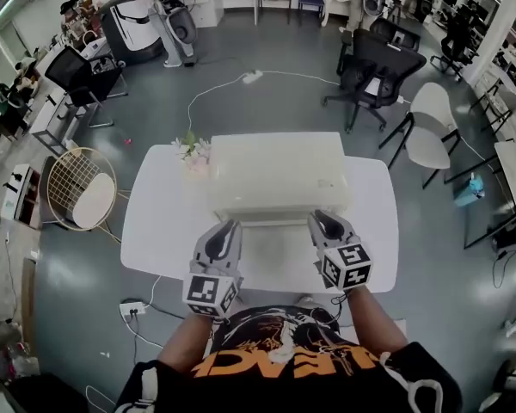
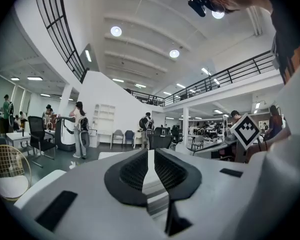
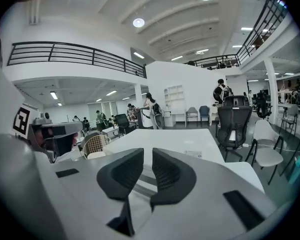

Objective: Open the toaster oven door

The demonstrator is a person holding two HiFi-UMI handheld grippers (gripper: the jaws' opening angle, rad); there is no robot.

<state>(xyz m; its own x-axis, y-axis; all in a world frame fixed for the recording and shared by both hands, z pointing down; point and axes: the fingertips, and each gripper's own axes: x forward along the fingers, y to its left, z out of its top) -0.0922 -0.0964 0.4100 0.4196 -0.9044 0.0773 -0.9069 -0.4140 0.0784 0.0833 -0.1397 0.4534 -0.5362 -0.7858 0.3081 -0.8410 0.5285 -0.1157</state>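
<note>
A white toaster oven stands in the middle of a white table, its front towards me. In the head view my left gripper points at the left end of the oven's front. My right gripper points at the right end. Whether either touches the front, I cannot tell. In the left gripper view the left gripper shows a narrow gap between its dark pads, with nothing in it. The right gripper also stands slightly apart and empty, and the oven's white top spreads beyond it.
A small bunch of flowers sits on the table at the oven's back left corner. A round wire chair stands left of the table, a white chair and a black office chair to the right and behind. A power strip lies on the floor.
</note>
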